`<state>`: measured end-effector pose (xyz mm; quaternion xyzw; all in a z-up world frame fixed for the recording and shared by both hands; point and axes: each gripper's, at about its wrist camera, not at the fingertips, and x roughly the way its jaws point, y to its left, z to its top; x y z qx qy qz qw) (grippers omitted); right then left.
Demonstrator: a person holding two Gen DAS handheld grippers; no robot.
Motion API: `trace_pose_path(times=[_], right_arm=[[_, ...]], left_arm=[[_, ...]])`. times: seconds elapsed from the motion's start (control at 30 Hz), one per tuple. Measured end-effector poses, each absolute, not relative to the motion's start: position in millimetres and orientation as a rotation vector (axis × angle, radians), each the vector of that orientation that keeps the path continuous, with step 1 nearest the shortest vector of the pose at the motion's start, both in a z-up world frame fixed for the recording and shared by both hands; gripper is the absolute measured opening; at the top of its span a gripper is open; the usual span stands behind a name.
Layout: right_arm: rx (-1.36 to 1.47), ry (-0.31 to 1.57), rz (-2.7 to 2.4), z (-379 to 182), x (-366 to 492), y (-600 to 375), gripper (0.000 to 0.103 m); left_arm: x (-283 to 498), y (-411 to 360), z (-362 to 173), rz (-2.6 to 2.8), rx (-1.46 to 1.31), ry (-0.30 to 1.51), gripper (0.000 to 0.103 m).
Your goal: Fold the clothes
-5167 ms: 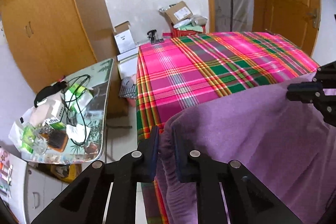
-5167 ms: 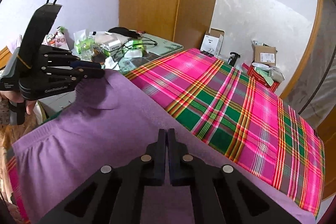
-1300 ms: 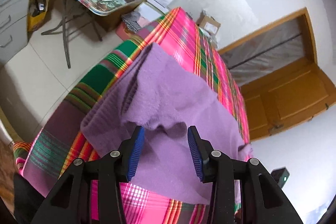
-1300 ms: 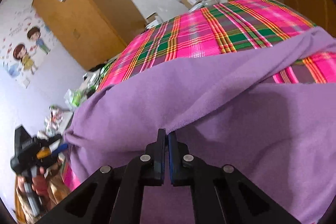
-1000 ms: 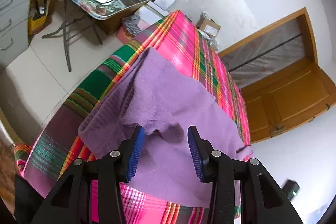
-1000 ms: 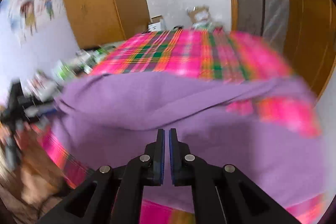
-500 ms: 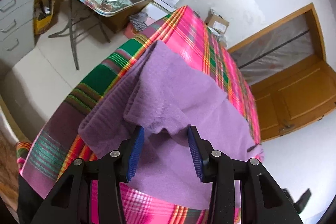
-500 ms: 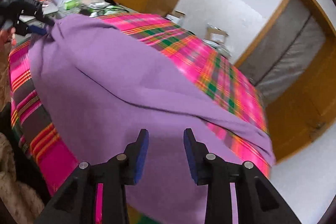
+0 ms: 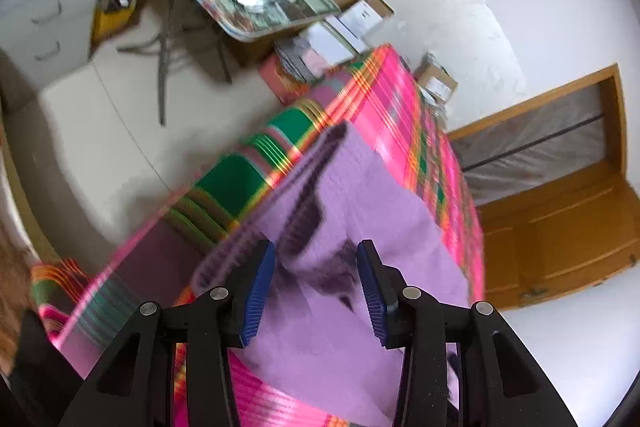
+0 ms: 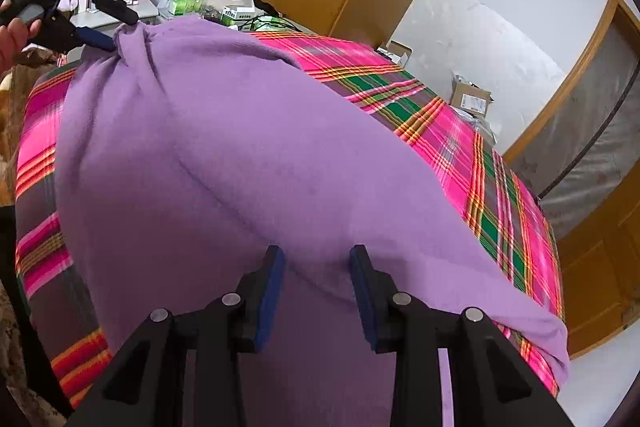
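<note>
Left wrist view: the left gripper (image 9: 316, 291) tilts down over the near corner of the plaid bed cover (image 9: 248, 187); its blue-padded jaws stand apart, with a raised fold of the purple garment (image 9: 360, 203) between them, the pads not pressing on it. The picture is blurred.

Right wrist view: the right gripper (image 10: 318, 291) angles down over the purple garment (image 10: 240, 147), which lies spread across the bed cover (image 10: 440, 123). Its jaws stand apart above the cloth, gripping nothing. At upper left, a hand (image 10: 12, 35) holds the left gripper (image 10: 116, 31) at the garment's bunched far corner, just before the cluttered side table (image 10: 132, 13).
</note>
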<state>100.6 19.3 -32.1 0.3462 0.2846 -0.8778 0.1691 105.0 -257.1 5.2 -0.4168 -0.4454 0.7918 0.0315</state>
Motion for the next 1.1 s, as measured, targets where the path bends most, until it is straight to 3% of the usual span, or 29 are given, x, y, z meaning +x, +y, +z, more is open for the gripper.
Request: trace_pose_path(times=[0.2, 0.37, 0.77, 1.1], right_arm=[[0.968, 0.838, -2.503, -34, 97, 12, 0.035], [0.967, 0.806, -2.502, -34, 96, 15, 0.036], [0.955, 0.797, -2.525, -34, 101, 20, 0.036], [0.931, 0.866, -2.529, -35, 102, 15, 0.036]], left_arm=[[103, -257, 15, 2.440, -1.271, -1.402, 0.045], [90, -248, 20, 2.469, -1.336, -1.320, 0.062], [88, -256, 0, 2.347, -1.416, -1.476, 0.061], [87, -257, -8, 2.236, -1.405, -1.565, 0.051]])
